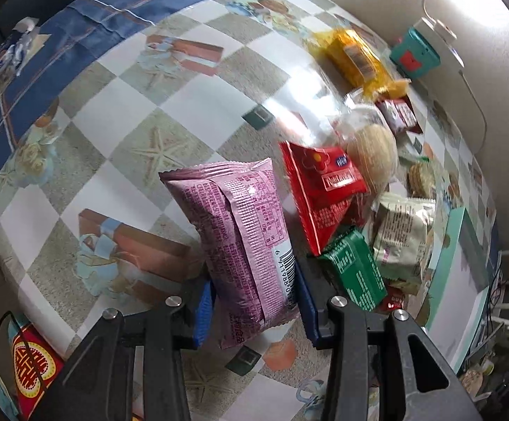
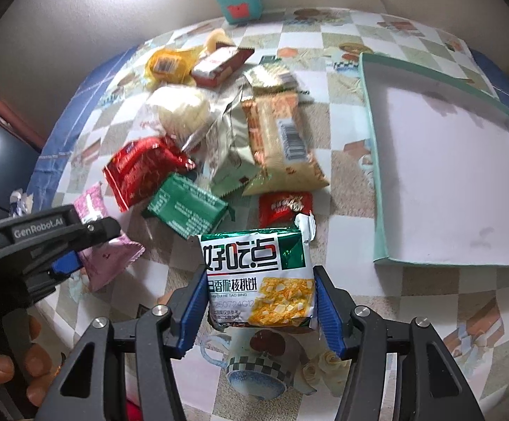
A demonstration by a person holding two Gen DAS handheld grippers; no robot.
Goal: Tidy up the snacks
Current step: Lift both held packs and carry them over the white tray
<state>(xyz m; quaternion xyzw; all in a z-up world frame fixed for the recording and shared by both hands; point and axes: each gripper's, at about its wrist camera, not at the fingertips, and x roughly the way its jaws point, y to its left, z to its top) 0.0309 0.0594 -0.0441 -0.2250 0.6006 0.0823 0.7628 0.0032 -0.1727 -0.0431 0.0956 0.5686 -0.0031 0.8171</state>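
- Pink pack (image 1: 244, 242): pinched by left gripper (image 1: 254, 301) at its barcode end, held above the table (image 1: 121, 119).
- Green pack (image 2: 259, 280): clamped across its sides by right gripper (image 2: 259, 307), near the tray (image 2: 368, 133).
- Both look light, crinkly and slippery, contents likely brittle; grip mid-body, gently.
- Remaining pile (image 2: 219, 133) lies mid-table.

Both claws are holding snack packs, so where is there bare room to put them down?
The tray with the green rim lies bare inside. The tablecloth left of the pink packet is open too. The snack pile between them is crowded.
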